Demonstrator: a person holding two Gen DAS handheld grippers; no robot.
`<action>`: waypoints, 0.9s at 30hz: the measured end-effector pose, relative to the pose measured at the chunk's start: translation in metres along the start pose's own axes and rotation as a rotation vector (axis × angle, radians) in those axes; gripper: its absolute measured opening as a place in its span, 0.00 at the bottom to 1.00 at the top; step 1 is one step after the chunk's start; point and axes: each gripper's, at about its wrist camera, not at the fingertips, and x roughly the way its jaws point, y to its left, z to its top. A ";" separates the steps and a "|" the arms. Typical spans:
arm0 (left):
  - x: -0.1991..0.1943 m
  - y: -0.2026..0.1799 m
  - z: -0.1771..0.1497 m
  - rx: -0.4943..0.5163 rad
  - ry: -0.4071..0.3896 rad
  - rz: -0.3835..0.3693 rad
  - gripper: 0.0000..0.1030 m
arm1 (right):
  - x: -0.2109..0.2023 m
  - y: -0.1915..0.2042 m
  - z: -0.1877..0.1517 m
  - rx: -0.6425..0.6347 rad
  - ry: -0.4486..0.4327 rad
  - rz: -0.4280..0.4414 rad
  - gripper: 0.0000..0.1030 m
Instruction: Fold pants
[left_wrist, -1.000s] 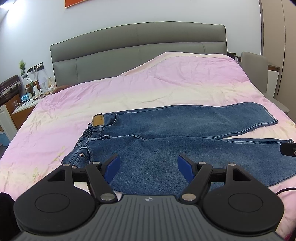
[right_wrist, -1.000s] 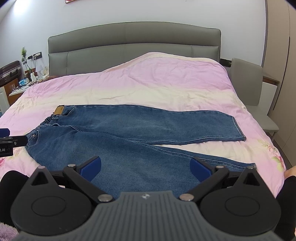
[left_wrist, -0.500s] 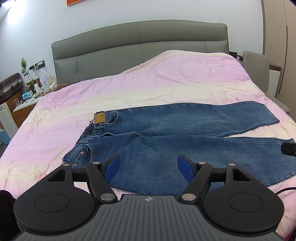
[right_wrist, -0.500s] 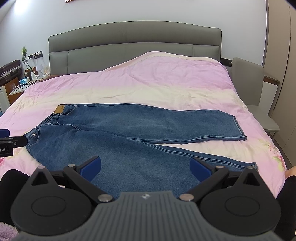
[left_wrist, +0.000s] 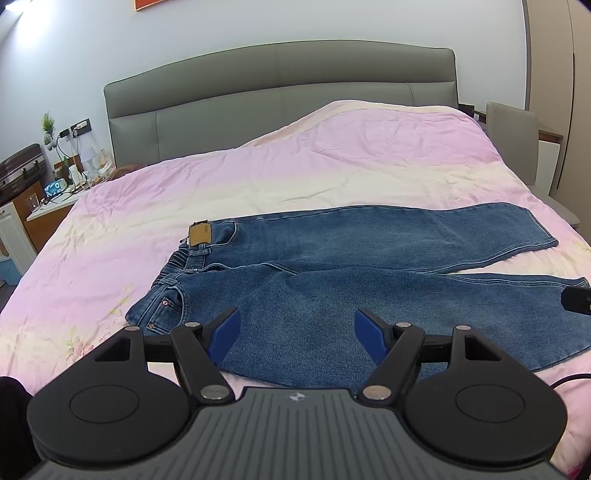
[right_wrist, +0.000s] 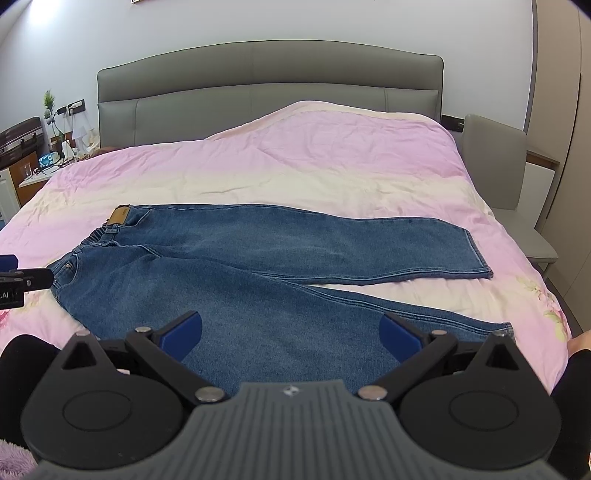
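Both the left gripper (left_wrist: 297, 330) and right gripper (right_wrist: 290, 334) gape wide, empty, above the jeans (right_wrist: 236, 258).

pants (left_wrist: 332, 280) on bed (left_wrist: 332, 166) | waist left | headboard (left_wrist: 280, 92) behind

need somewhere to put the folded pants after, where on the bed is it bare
The widest bare stretch is the quilt between the jeans and the headboard. A smaller strip lies left of the waistband. The near edge is crowded: jeans under both open grippers.
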 end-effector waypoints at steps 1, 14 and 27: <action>0.000 0.000 0.000 0.000 0.000 -0.001 0.81 | 0.000 0.000 0.000 0.000 0.000 -0.001 0.95; 0.000 0.001 0.000 -0.002 0.001 0.002 0.81 | 0.000 0.000 0.000 0.000 0.000 -0.001 0.95; 0.000 0.004 -0.001 -0.002 0.002 0.003 0.81 | 0.000 0.000 0.000 0.000 -0.001 -0.002 0.95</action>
